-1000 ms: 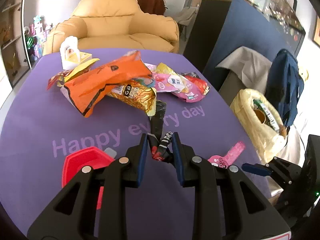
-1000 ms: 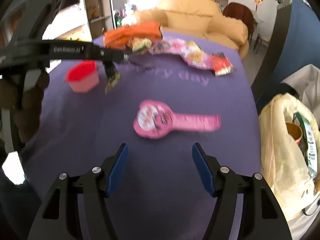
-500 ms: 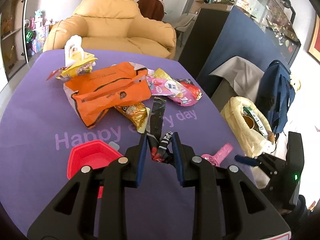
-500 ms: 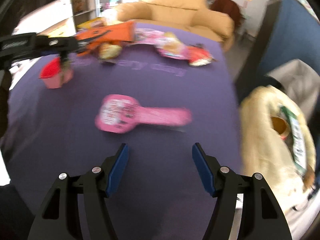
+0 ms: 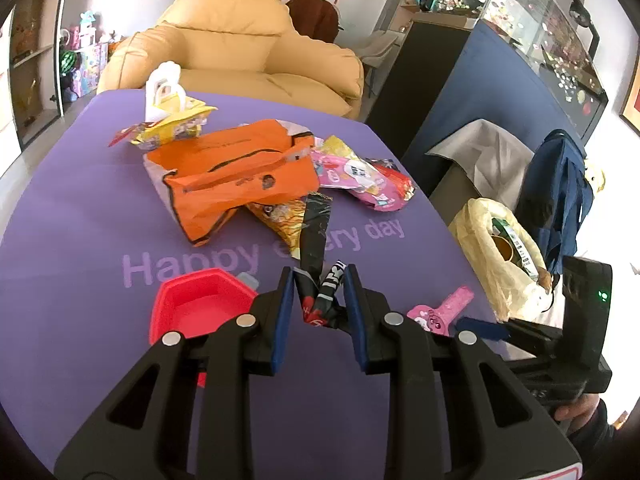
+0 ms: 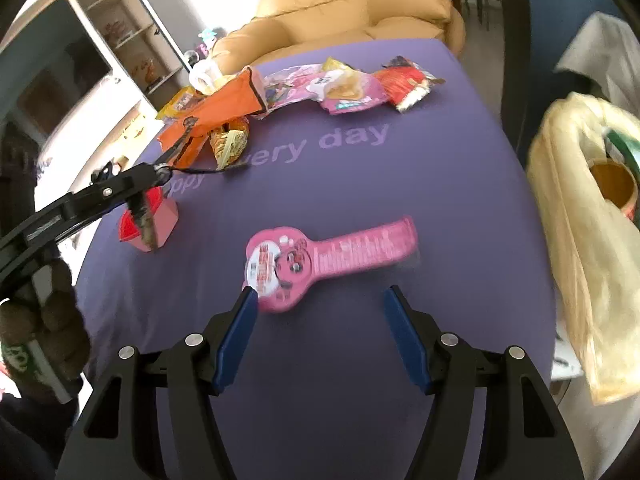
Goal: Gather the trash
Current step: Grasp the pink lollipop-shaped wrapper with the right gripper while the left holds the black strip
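Note:
My left gripper (image 5: pixel 320 276) is shut on a crumpled black wrapper (image 5: pixel 316 232) and holds it just above the purple table (image 5: pixel 80 240). From the right wrist view the left gripper (image 6: pixel 158 170) shows side-on, the wrapper (image 6: pixel 145 220) dangling below it. My right gripper (image 6: pixel 322 294) is open and low over a pink paddle-shaped package (image 6: pixel 320 260); its left finger (image 6: pixel 240 320) is at the package's round end. A pile of wrappers lies further back: an orange bag (image 5: pixel 236 176), pink packets (image 5: pixel 352 176) and a yellow snack bag (image 5: pixel 280 220).
A yellowish plastic trash bag (image 6: pixel 580 220) with rubbish in it hangs off the table's right edge. A red hexagonal tub (image 5: pixel 200 304) stands near my left gripper. A beige armchair (image 5: pixel 240 40) is behind the table, a blue backpack (image 5: pixel 560 200) to the right.
The right gripper has rolled and moved in on the pink package, which now lies between its fingers. The left gripper keeps its hold on the black wrapper and has shifted slightly.

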Tool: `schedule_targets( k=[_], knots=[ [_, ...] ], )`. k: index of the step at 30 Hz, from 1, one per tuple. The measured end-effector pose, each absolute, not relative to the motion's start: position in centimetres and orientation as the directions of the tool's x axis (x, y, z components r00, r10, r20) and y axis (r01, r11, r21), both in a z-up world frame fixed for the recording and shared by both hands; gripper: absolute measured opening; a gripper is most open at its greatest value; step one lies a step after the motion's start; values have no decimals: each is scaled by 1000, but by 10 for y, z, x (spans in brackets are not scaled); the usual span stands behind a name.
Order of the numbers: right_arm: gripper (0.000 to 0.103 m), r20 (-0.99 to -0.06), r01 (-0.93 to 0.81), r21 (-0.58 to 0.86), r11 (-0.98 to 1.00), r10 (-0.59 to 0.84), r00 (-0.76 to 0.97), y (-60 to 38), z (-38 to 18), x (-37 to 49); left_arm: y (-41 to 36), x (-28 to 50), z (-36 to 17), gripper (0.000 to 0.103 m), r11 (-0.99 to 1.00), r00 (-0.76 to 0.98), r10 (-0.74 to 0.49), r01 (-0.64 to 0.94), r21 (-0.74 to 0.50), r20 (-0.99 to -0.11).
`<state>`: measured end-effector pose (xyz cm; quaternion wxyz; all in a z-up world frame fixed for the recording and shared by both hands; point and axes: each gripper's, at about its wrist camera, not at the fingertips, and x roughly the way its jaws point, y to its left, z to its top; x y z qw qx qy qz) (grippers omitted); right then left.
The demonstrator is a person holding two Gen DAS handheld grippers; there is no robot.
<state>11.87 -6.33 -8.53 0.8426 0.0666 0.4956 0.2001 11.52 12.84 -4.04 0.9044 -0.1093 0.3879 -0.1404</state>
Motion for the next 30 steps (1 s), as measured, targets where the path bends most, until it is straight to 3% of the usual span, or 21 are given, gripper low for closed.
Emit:
schedule_targets(
  k=[12,22,25,27,28,29,30],
  knots=[
    [62,-811,-306,238,922,362,460,-35,-87,160,145,113,-43,24,944,672,-311,139,-298,-672],
    [61,-795,-439,45,897,298,528,0,-88,140,157,114,-47,24,945,671,-298,107,-308,-679],
    [44,-781,-423,52,905,301,547,-7,-82,135,156,114,-47,24,946,670,-298,109,-307,-680],
    [43,-778,-416,59,907,303,551,-13,-78,134,155,113,-46,24,946,671,-300,116,-304,-678],
    [34,-777,-410,59,910,300,554,-17,-75,133,153,112,-44,24,945,671,-303,122,-303,-676],
    [14,-780,-411,63,910,301,548,-21,-74,132,151,111,-43,24,945,672,-305,128,-301,-674],
    [14,-785,-412,68,909,303,541,-23,-73,132,149,111,-41,24,945,674,-307,135,-297,-672]
  ],
)
